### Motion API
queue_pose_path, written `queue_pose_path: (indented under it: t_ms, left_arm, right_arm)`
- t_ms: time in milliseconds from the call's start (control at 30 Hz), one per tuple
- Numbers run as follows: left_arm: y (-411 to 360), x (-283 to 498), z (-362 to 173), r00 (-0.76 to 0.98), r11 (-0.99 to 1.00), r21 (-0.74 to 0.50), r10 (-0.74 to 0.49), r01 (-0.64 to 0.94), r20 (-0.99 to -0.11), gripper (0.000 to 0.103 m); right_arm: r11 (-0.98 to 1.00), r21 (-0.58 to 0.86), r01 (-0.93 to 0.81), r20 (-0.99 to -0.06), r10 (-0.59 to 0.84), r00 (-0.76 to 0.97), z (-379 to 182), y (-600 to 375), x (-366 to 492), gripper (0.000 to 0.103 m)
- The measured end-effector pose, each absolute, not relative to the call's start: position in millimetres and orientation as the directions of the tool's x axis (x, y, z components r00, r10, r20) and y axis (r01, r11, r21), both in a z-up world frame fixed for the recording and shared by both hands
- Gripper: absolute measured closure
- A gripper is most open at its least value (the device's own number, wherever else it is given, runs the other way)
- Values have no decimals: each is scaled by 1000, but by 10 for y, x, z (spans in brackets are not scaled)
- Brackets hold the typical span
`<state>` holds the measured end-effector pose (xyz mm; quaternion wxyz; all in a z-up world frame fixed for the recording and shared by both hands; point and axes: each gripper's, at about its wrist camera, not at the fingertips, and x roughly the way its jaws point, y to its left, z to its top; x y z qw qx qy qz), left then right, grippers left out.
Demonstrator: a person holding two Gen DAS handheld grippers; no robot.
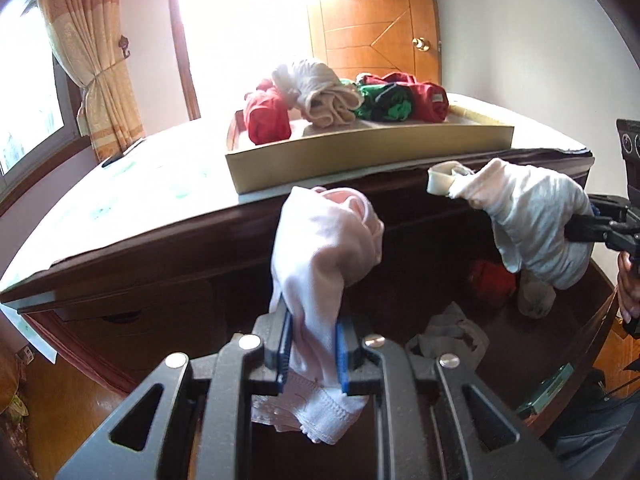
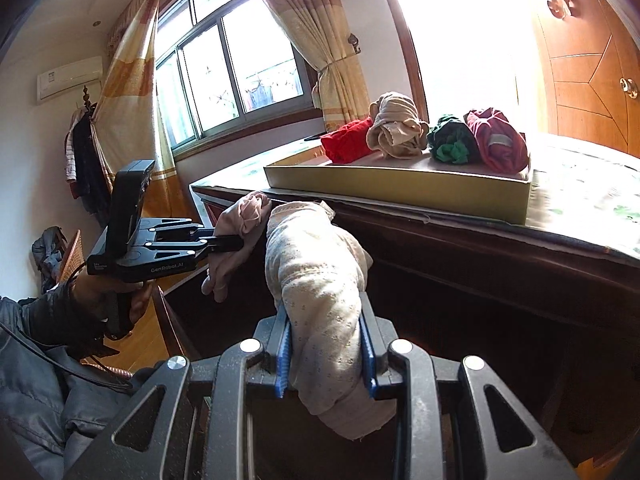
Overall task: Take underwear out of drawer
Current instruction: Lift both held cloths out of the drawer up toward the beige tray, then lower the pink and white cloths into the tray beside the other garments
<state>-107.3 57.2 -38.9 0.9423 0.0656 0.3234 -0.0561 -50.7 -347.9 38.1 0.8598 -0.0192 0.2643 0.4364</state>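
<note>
Strong daylight from the window (image 2: 224,76) and from a blown-out doorway (image 1: 240,28), burnt to pure white in both views. Glare across the bench top (image 1: 132,196), washing out its pattern. Deep shadow inside the open drawer (image 1: 460,280), contents dim and murky. Heavy fisheye bending of straight edges, dark vignette at the corners. Sharp mid-frame, slightly soft near the rims.

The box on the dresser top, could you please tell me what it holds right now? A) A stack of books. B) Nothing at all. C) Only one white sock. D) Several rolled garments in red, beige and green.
D: the box carries a red roll, a beige roll, a green-and-black roll and a dark red roll side by side.
</note>
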Motion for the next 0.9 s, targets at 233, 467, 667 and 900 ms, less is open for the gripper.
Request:
queue_pose_path:
  t_ms: [233,467,667,900]
  left_arm:
    - [450,-1062,-144,826,984,87,-80,155,-558,87]
    - [357,-1023,121,855,983,78,-106,168,-508,87]
    - [362,-945,296,868,985,51,-121,166,-482,87]
    - [330,-835,449,876,985,44,-128,167,-464,87]
  right_arm:
    - [597,264,-757,-397,783,479,462,-3592,-478,73]
    - [595,288,-750,-370,792,486,571,-3558,-430,73]
    - [592,293,-751,-335,799,499,746,-3555,-442,73]
    - [596,276,-754,-313,797,516,897,-3529,-459,73]
